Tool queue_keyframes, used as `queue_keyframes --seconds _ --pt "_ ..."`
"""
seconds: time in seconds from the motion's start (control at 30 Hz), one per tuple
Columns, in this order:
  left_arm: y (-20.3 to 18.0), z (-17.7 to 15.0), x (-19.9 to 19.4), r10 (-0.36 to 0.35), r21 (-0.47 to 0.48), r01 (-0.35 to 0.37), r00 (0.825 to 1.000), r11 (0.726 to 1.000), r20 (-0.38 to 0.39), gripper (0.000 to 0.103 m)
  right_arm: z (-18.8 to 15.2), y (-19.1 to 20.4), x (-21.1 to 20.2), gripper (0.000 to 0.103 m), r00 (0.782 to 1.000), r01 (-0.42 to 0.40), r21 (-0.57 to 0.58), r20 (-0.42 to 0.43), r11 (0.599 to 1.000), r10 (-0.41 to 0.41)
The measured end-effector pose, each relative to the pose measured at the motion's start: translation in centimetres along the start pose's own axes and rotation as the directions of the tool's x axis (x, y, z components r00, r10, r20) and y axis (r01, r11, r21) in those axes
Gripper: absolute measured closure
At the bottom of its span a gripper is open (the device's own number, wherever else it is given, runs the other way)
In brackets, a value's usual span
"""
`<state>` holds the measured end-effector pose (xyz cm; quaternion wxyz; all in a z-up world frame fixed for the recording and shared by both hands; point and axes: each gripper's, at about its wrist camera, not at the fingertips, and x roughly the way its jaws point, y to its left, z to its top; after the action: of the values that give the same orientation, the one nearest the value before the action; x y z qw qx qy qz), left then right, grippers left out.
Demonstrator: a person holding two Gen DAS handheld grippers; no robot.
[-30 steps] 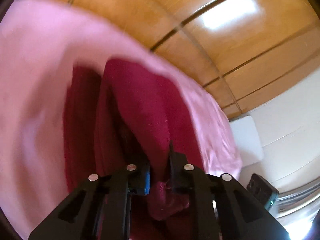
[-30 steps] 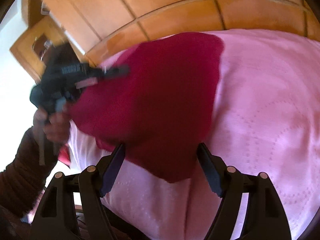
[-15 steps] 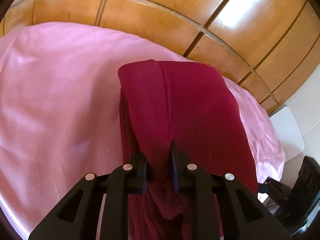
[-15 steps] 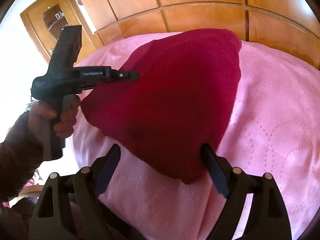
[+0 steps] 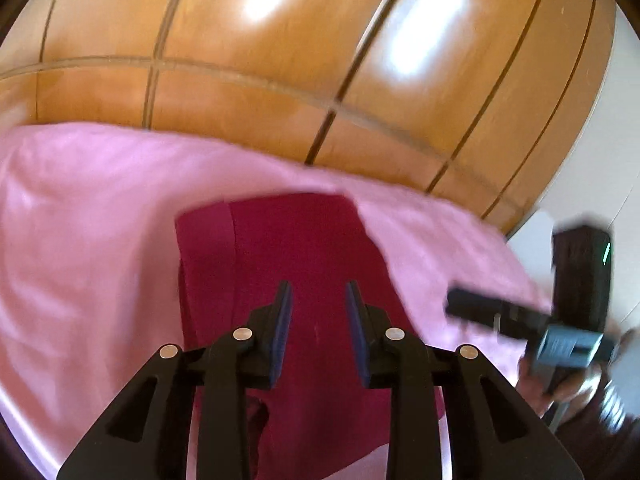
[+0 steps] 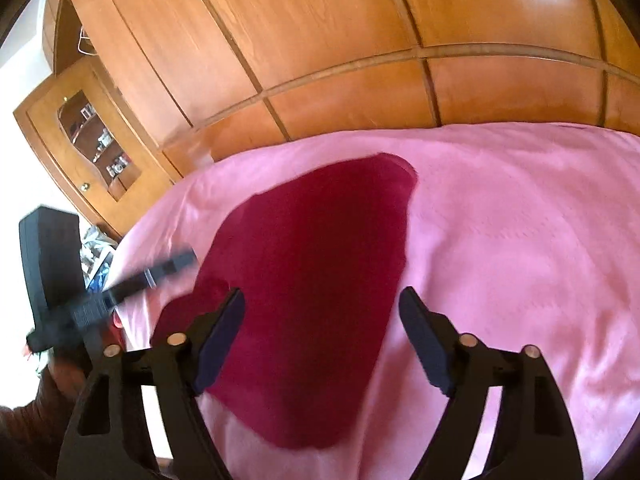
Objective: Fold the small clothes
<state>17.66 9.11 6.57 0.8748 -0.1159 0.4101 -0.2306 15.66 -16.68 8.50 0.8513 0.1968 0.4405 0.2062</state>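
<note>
Left claw point(image 5: 316, 300) has just been opening, nothing between its jaws; right claw point(image 6: 320, 312) spread, empty. Lift both clear, don't snag the folded red cloth point(image 6: 316, 292).

A home bedroom: pink bedspread point(image 6: 520, 240), wooden wardrobe panels point(image 6: 320, 40), a glass-fronted cabinet point(image 6: 96, 140).

bright daylight | glare on wardrobe point(image 5: 424, 28) | motion blur | fisheye-bent edges
</note>
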Motion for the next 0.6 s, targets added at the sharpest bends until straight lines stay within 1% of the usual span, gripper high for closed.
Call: queue_keyframes --seconds 0.07,0.13,0.17,0.2,0.23,0.27,0.3,0.33,0.43,0.5,0.53,0.57,0.6 --pt "1.2 -1.5 1.6 0.032 -0.024 -0.034 0.997 0.999 -0.065 0.077 0.8 0.2 1.7 0.039 1.000 0.008 -0.004 -0.002 1.000 -0.008" --pt "2.4 -3.2 2.6 0.055 -0.044 -0.060 0.993 0.997 -0.105 0.077 1.3 0.0 4.0 0.045 0.999 0.001 0.009 -0.038 1.000 0.000" --pt "2.7 -4.1 2.7 0.066 -0.036 -0.070 0.992 0.997 -0.103 0.080 1.2 -0.1 5.3 0.047 0.998 0.001 0.010 -0.066 1.000 0.000" --pt "2.9 -4.8 2.7 0.075 -0.030 -0.078 0.993 0.997 -0.089 0.080 0.7 -0.4 7.2 0.047 0.993 0.026 -0.002 -0.112 1.000 -0.026" --pt "3.1 -5.3 2.4 0.072 -0.039 -0.075 0.995 0.996 -0.072 0.080 0.2 -0.5 8.4 0.047 0.989 0.055 -0.019 -0.135 0.998 -0.057" --pt "3.3 -5.5 2.2 0.069 -0.053 -0.072 0.995 0.996 -0.068 0.080 -0.3 -0.6 9.0 0.047 0.990 0.067 -0.037 -0.125 0.997 -0.071" --pt "3.4 -5.5 2.2 0.067 -0.067 -0.072 0.996 0.995 -0.065 0.081 -0.5 -0.6 8.9 0.047 0.993 0.064 -0.046 -0.099 0.997 -0.069" --pt "3.4 -5.5 2.2 0.073 -0.075 -0.078 0.995 0.994 -0.065 0.081 -0.5 -0.6 8.7 0.047 0.993 0.064 -0.040 -0.095 0.997 -0.068" --pt "2.2 -4.6 2.1 0.115 -0.046 -0.119 0.991 0.992 -0.071 0.080 -0.8 -0.4 7.8 0.045 0.992 0.087 -0.063 -0.082 0.994 -0.092" --pt "1.6 -4.2 1.7 0.141 -0.031 -0.143 0.988 0.989 -0.061 0.080 -0.7 -0.1 7.3 0.042 0.990 0.118 -0.085 -0.067 0.989 -0.124" --pt "1.3 -4.1 1.3 0.160 -0.025 -0.161 0.986 0.987 -0.047 0.080 -0.7 0.1 6.9 0.038 0.989 0.129 -0.089 -0.058 0.988 -0.134" --pt "1.1 -4.1 0.9 0.175 -0.019 -0.176 0.984 0.984 -0.037 0.077 -0.9 0.1 6.5 0.036 0.989 0.131 -0.088 -0.049 0.987 -0.136" --pt "0.9 -4.1 0.6 0.187 -0.011 -0.187 0.982 0.982 -0.030 0.072 -1.1 0.2 5.8 0.036 0.991 0.126 -0.087 -0.041 0.988 -0.130"
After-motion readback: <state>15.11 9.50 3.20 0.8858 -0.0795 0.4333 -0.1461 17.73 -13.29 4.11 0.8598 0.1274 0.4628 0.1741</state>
